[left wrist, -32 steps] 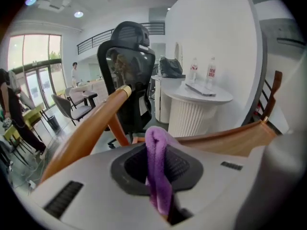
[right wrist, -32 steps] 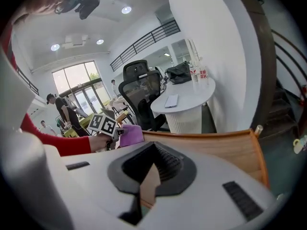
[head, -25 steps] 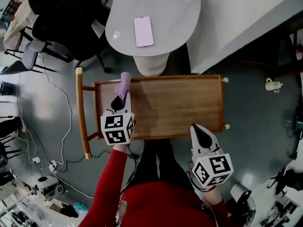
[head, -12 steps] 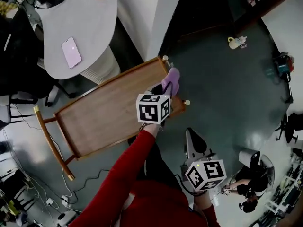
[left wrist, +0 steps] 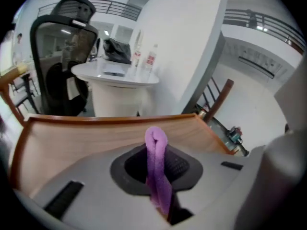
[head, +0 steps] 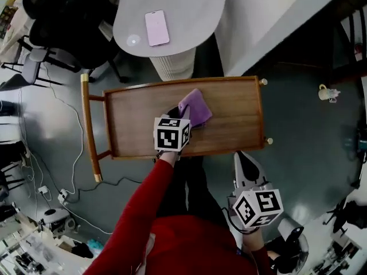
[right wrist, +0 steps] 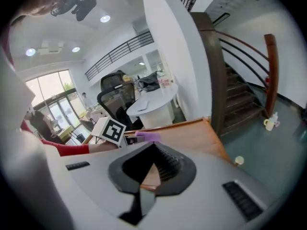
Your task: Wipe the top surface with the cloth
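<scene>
Cloth (head: 195, 107) moved mid-tabletop (head: 137, 128), clamped in left gripper (head: 175, 115); right gripper (head: 241, 159) closed.

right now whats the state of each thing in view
left hand-held gripper: shut on the purple cloth
purple cloth: gripped at one end, lying on the wooden cart top
right hand-held gripper: shut, empty, held short of the cart
wooden cart: top bare except the cloth
phone: lying flat on the round table
</scene>
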`<move>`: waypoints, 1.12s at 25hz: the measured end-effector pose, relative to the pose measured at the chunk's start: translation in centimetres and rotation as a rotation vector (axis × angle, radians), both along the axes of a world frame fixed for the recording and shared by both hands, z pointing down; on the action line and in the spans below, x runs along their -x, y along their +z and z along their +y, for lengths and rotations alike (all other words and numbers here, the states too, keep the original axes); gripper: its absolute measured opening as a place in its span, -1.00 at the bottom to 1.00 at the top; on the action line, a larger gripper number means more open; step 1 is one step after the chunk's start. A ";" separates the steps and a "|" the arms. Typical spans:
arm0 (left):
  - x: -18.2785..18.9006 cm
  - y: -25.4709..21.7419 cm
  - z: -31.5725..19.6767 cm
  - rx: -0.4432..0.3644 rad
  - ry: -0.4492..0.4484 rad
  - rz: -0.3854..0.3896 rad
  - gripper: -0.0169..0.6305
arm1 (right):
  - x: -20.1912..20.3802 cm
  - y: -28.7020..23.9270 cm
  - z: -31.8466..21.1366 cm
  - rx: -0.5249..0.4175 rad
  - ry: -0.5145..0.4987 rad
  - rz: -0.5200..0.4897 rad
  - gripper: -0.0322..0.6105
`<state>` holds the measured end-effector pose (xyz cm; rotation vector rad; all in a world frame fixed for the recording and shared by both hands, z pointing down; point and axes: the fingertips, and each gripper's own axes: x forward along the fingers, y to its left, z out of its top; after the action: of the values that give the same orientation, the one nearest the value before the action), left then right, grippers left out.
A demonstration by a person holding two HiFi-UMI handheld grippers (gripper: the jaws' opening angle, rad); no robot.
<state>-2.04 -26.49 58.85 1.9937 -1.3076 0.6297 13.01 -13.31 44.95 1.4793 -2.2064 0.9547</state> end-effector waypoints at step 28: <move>3.8 -9.4 6.9 -0.229 0.000 -0.003 -0.79 | 2.7 -0.1 3.6 -0.007 -0.001 0.033 -0.89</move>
<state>-5.81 -19.59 49.50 2.1750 -1.4358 0.5014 10.28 -9.66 44.82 1.4868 -2.1891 0.9164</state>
